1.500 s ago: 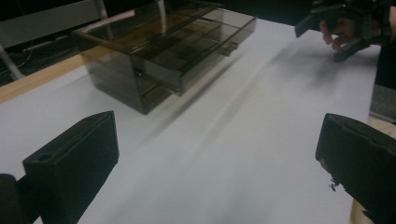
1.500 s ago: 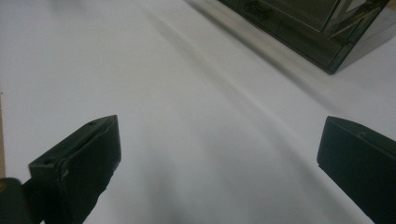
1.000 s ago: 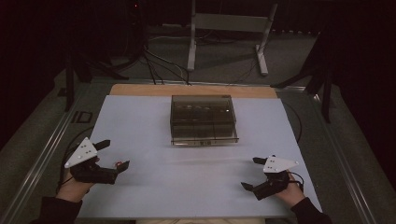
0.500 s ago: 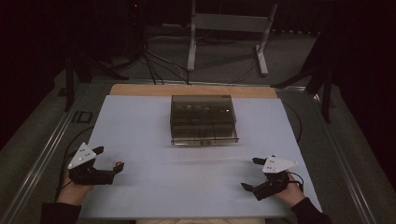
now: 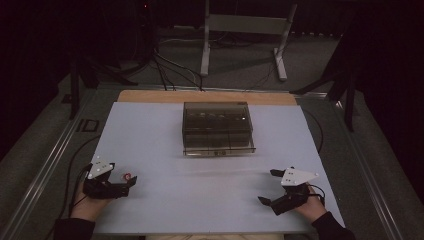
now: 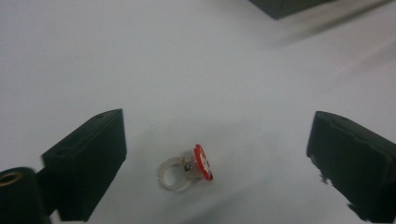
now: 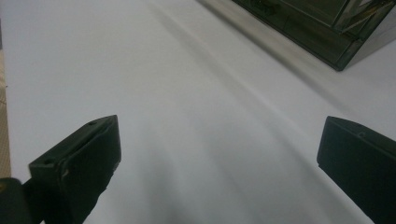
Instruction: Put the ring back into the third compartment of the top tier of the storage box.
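Note:
A small clear ring with a red top (image 6: 185, 168) lies on the white table sheet (image 5: 150, 135), between the wide-apart jaws of my left gripper (image 6: 217, 158). From above, that ring (image 5: 128, 176) is a red speck just beyond the left gripper (image 5: 124, 181) at the front left; the gripper is open and apart from it. At the front right my right gripper (image 5: 269, 187) is open over bare sheet (image 7: 196, 116), jaws spread wide (image 7: 217, 163). A smoky transparent box with drawers (image 5: 217, 128) stands at the middle back; its corner (image 7: 327, 28) shows far off.
The sheet ends on a wooden strip (image 5: 205, 97) behind the box. Metal rails (image 5: 47, 165) and cables (image 5: 75, 165) run along the table's left side; another cable (image 5: 317, 131) curves at the right. A stand (image 5: 245, 30) rises behind the table.
My left gripper has drawn back toward the front edge and dropped lower; the ring now lies in the open just beyond its jaws. The right gripper has barely moved.

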Motion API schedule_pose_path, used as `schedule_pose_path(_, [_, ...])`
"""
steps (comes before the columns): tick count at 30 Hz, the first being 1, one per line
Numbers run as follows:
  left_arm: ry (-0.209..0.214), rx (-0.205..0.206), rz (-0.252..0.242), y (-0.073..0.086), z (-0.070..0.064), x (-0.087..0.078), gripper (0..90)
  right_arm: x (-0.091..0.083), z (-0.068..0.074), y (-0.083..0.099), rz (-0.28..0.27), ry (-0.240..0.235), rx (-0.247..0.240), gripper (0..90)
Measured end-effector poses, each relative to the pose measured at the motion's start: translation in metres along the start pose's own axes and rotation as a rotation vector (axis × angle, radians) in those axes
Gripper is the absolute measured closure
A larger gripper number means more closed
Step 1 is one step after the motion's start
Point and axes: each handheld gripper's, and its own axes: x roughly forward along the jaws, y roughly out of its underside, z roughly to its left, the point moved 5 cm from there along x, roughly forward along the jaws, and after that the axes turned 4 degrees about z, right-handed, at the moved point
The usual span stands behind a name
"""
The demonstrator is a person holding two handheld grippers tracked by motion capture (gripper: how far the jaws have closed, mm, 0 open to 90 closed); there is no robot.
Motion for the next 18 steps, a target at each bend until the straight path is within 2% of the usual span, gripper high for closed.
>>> schedule_pose_path(4, [-0.006,-0.014,0.033,0.005,0.003,0.004,10.8,0.0,0.001,0.0,0.003,-0.001,-0.001,0.1])
schedule_pose_path(6, [-0.009,-0.014,0.049,0.007,0.004,0.006,16.1,0.0,0.001,0.0,0.003,-0.002,-0.002,0.1])
schedule_pose_path(11, [-0.029,-0.013,0.094,0.014,0.007,0.011,22.4,0.001,0.001,0.0,0.005,-0.003,-0.002,0.1])
schedule_pose_path(13, [-0.044,-0.014,0.105,0.015,0.008,0.012,23.2,0.001,0.001,0.0,0.006,-0.003,-0.003,0.1])
schedule_pose_path(18, [-0.042,-0.003,0.121,0.018,0.009,0.015,30.1,0.001,0.001,0.0,0.008,-0.004,-0.005,0.1])
